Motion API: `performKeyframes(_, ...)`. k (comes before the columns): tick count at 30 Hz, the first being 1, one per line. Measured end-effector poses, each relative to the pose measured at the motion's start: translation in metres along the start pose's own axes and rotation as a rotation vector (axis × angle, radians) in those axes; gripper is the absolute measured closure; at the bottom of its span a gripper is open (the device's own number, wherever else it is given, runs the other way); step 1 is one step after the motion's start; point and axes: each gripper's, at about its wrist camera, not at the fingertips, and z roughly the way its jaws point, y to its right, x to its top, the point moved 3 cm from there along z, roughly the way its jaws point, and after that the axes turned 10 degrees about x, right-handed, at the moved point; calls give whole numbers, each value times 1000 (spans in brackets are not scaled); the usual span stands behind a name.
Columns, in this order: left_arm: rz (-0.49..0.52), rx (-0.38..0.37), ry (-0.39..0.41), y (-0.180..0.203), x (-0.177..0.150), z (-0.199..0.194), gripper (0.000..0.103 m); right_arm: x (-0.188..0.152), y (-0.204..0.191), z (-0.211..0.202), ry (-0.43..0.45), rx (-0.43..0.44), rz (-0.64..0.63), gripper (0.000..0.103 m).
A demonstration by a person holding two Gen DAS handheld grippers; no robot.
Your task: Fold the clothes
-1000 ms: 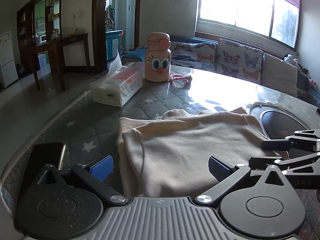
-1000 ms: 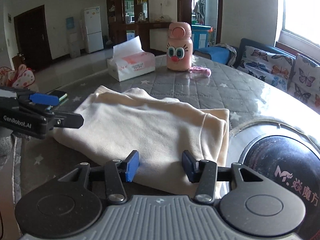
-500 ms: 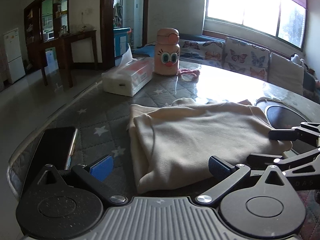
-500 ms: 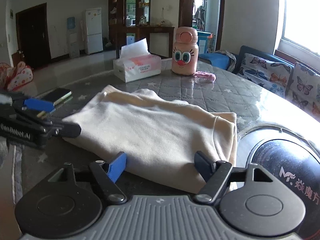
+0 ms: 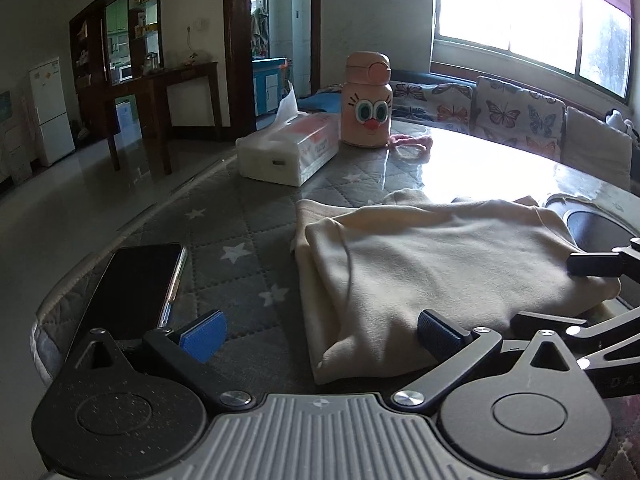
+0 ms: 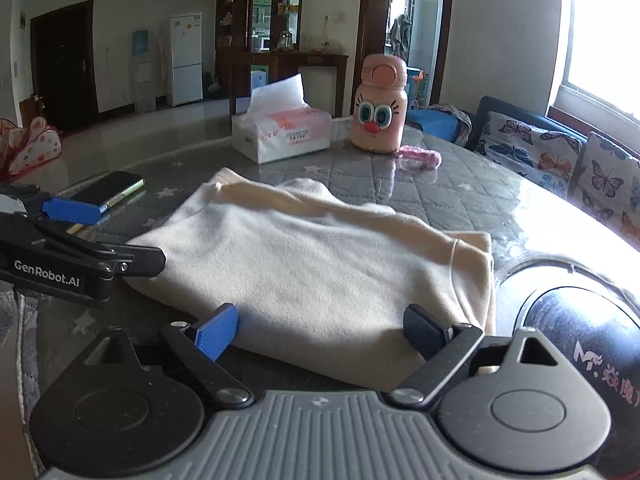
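Your left gripper (image 5: 320, 332) has its jaws spread wide and holds nothing; its blue pads (image 5: 203, 335) sit at the near left edge of the folded cream sweatshirt (image 5: 432, 264), one pad over the bare quilted tabletop (image 5: 240, 240) and the other by the cloth's near hem. Your right gripper (image 6: 320, 330) is likewise wide open and empty, straddling the near edge of the same sweatshirt (image 6: 320, 264), which lies flat on the table in a folded rectangle. A black phone (image 5: 136, 284) rests on the table just left of your left gripper. Farther back stand a tissue box (image 6: 280, 136) and a pink cartoon-face bottle (image 6: 380, 110), side by side and well apart from the garment. A dark round inset (image 6: 580, 320) lies just right of the sweatshirt
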Motion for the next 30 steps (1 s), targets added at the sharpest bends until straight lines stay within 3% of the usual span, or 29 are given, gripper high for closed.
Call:
performKeyframes(10,-8,1,-12,1,-2,-3,0,-2,-1,1,8,-3,-4,0)
performKeyframes(30,15,-24,-15,20,-11,-33,0,-21,-5,-38,24,-9,30,0)
